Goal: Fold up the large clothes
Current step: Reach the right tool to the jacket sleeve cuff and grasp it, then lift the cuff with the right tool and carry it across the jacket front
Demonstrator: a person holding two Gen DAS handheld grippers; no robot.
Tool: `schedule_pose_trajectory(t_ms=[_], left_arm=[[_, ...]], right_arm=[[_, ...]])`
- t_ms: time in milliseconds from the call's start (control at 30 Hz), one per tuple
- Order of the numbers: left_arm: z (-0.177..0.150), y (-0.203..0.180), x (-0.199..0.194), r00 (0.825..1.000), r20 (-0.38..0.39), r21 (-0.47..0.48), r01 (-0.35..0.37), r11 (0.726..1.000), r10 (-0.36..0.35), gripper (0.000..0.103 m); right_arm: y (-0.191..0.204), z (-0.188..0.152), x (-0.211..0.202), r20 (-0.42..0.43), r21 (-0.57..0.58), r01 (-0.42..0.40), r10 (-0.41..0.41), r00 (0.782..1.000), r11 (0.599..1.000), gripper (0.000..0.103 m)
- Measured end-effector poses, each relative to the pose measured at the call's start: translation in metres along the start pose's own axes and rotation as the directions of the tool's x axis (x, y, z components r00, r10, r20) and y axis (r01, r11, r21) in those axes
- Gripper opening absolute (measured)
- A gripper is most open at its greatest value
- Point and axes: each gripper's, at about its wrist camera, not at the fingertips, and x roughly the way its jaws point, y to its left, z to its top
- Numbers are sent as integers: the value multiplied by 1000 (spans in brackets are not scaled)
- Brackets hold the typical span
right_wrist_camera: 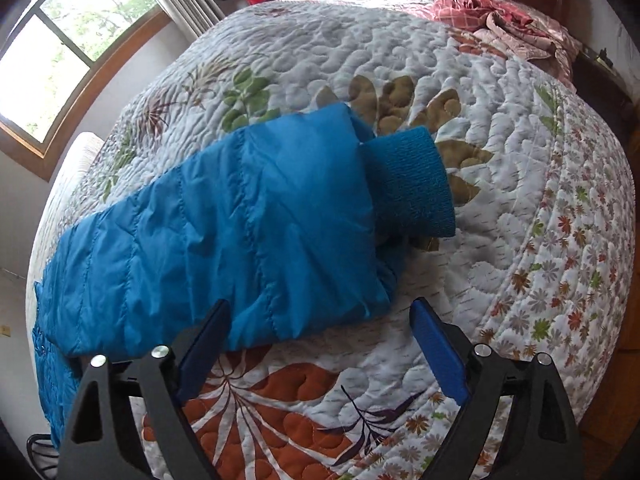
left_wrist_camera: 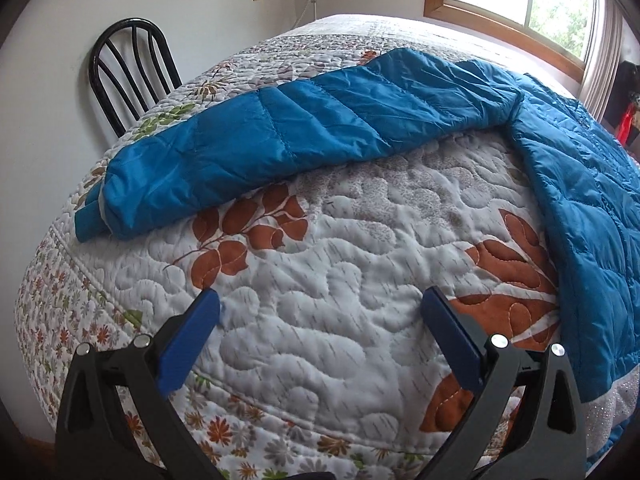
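left wrist view: the left gripper (left_wrist_camera: pixel 320 300) has its jaws wide apart over the floral quilt (left_wrist_camera: pixel 320 248), with nothing between them. the blue puffer jacket (left_wrist_camera: pixel 592 208) lies on the quilt at 2 o'clock, and its sleeve (left_wrist_camera: pixel 280 136) stretches toward 10 o'clock. a black chair (left_wrist_camera: pixel 128 68) stands at 11 o'clock.

right wrist view: the right gripper (right_wrist_camera: pixel 318 308) is also spread wide and holds nothing. the other sleeve (right_wrist_camera: pixel 224 216) lies at 12 o'clock just beyond the tips, with its knit cuff (right_wrist_camera: pixel 408 184) at 1 o'clock.

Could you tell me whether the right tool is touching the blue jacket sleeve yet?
Cannot tell. In the right wrist view the right tool stands open over the sleeve, its left finger overlapping the sleeve's edge, with no plain contact or gap showing.
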Motion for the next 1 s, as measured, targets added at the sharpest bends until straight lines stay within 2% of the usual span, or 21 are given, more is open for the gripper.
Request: schedule_pose_trajectory(t_ms=[33, 133, 200, 233, 300, 367, 467, 533, 600, 633, 667, 733, 767, 867, 933, 1000], left_arm=[[0, 2, 1, 1000, -4, -8, 12, 1000, -12, 100], [1, 6, 3, 999, -11, -20, 39, 999, -39, 100], [1, 6, 2, 999, -10, -2, 39, 999, -39, 101], [1, 5, 2, 999, -8, 12, 37, 999, -36, 101], [2, 6, 3, 999, -9, 24, 43, 999, -43, 101], [2, 7, 6, 998, -16, 20, 58, 998, -58, 101], [3, 9, 8, 997, -17, 19, 77, 997, -76, 101], [3, 10, 8, 997, -17, 18, 82, 996, -82, 101], [3, 10, 7, 996, -15, 12, 89, 996, -89, 101], [3, 12, 6, 995, -12, 4, 97, 995, -97, 101], [4, 14, 4, 995, -7, -1, 103, 995, -103, 101], [8, 19, 0, 996, 18, -4, 93, 996, -93, 100], [10, 20, 0, 996, 30, -2, 83, 997, -83, 100], [16, 25, 10, 998, 13, -8, 61, 998, -61, 100], [18, 25, 17, 998, -10, -10, 67, 998, -67, 101], [18, 24, 17, 998, -5, -4, 63, 998, -63, 101]], right_arm=[[1, 2, 5, 0, 7, 9, -9, 1000, 1000, 86], [5, 7, 7, 37, 25, 34, -35, 999, 999, 75], [9, 12, 4, 74, 28, 21, -23, 997, 999, 46], [7, 16, 4, 80, 35, -8, 5, 997, 999, 39], [4, 21, -1, 99, 63, -82, 76, 992, 995, 13], [11, 24, -12, 146, 47, -74, 67, 987, 996, 11], [40, 23, -22, 211, -14, 96, -91, 973, 995, 9], [67, 26, -24, 251, -45, 202, -185, 950, 978, 9], [106, 17, -39, 352, -122, 268, -211, 912, 956, 8], [119, 9, -50, 398, -164, 272, -189, 898, 948, 8], [137, 2, -59, 427, -211, 245, -136, 894, 946, 8], [176, -14, -74, 422, -324, 124, 26, 906, 938, 8], [197, -25, -80, 413, -390, 72, 105, 904, 918, 8], [265, -65, -88, 380, -578, 18, 250, 890, 816, 8], [304, -92, -85, 308, -667, -29, 311, 899, 745, 8], [336, -119, -75, 236, -733, -55, 329, 915, 678, 8]])
